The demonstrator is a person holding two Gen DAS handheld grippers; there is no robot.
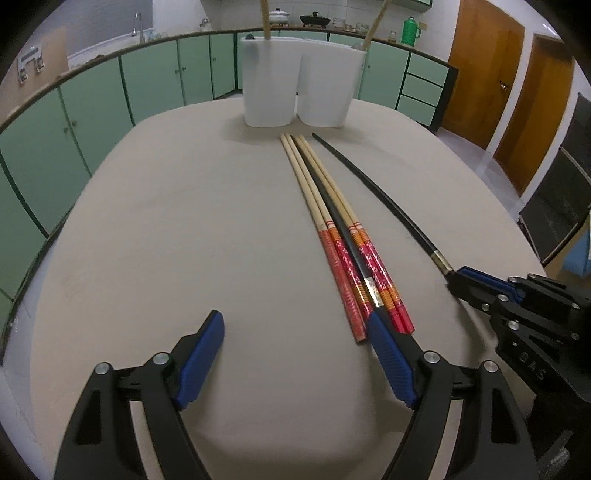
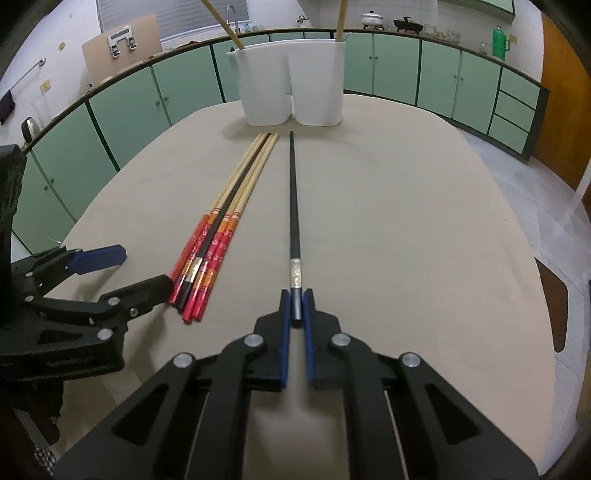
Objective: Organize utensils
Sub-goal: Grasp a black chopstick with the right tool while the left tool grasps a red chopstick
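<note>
The black chopstick (image 2: 294, 206) lies alone on the table (image 2: 406, 240), pointing at the holder (image 2: 291, 85), set apart to the right of the bundle (image 2: 221, 225). Your right gripper (image 2: 296, 302) is closed on its butt end, blue pads pressed against both sides just behind the silver band. In the left wrist view the same stick (image 1: 373, 192) runs from near the holder (image 1: 299, 85) back to the right gripper (image 1: 456, 282) at the right edge.

The bundle (image 1: 343, 236) holds four red-handled bamboo chopsticks with one black stick among them, packed side by side, tips near the holder base, butts toward you.

Your left gripper (image 1: 295, 354) is spread wide and grips nothing. Its right finger (image 1: 389, 354) sits against the butt end of the bundle; its left finger (image 1: 201, 354) hangs over bare table. In the right wrist view the left gripper (image 2: 146, 271) shows its black finger tip touching the bundle's butt end.

The holder is white, two compartments, standing at the far table edge. One bamboo stick stands in each compartment, leaning outward.

Behind: green cabinets (image 1: 155, 77), a counter with pots, a green flask (image 1: 410, 29), wooden doors (image 1: 484, 74)
</note>
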